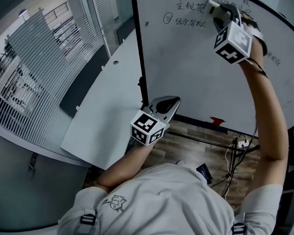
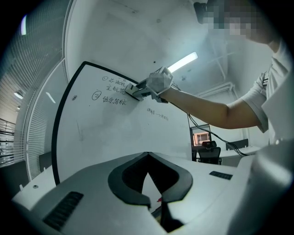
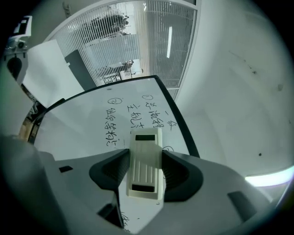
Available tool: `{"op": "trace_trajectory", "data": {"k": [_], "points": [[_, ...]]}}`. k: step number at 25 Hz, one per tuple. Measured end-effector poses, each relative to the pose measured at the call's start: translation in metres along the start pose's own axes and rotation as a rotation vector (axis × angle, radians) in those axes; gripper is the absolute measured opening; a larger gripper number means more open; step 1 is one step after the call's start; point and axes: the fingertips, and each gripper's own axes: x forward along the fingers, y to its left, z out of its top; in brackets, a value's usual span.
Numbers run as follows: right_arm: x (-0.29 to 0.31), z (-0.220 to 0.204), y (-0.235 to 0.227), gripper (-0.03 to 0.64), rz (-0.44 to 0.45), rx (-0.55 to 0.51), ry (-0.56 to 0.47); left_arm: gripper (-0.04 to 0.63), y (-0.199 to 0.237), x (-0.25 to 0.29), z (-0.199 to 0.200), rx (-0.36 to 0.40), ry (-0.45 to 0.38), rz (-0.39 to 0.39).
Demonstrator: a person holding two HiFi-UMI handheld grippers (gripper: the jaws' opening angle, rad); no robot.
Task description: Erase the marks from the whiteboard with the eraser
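Observation:
The whiteboard (image 1: 198,73) stands upright with a black frame and handwritten marks (image 1: 188,8) near its top. My right gripper (image 1: 215,9) is raised to those marks and shut on a cream eraser (image 3: 146,167), which lies lengthwise between the jaws. The eraser's far end sits against the board beside the characters (image 3: 133,119). From the left gripper view the eraser (image 2: 137,92) touches the board right of the writing (image 2: 114,89). My left gripper (image 1: 171,104) hangs low by the board's bottom left corner. Its jaws (image 2: 155,202) are shut, with nothing between them.
A smaller line of writing (image 1: 273,60) sits further right on the board. A white table (image 1: 103,116) runs along a glass wall with blinds (image 1: 38,70) at the left. Cables and a power strip (image 1: 243,144) lie on the wooden floor below the board.

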Motion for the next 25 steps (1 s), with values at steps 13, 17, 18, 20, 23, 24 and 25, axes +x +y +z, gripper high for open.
{"op": "trace_trajectory", "data": {"k": [13,17,18,20,23,24,25], "points": [[0.004,0.011,0.086,0.233,0.069,-0.013,-0.031,0.005,-0.005,0.004,-0.003,0.006,0.018,0.000],[0.006,0.012,0.122,0.233,0.123,-0.010,-0.035,0.005,-0.004,0.004,-0.004,0.004,0.019,0.005],[0.006,0.012,0.129,0.233,0.132,-0.012,-0.035,0.005,-0.004,0.004,-0.004,0.003,0.019,0.006],[0.005,0.012,0.141,0.233,0.150,-0.004,-0.039,0.005,-0.003,0.004,-0.005,0.000,0.021,0.008],[-0.002,0.017,0.141,0.233,0.152,0.038,-0.070,0.005,-0.001,0.002,-0.006,-0.003,0.023,0.015],[-0.005,0.020,0.137,0.233,0.148,0.063,-0.084,0.005,0.001,0.001,-0.005,-0.003,0.023,0.017],[-0.009,0.021,0.134,0.233,0.150,0.094,-0.100,0.005,0.002,0.001,-0.005,-0.003,0.021,0.019]]}}
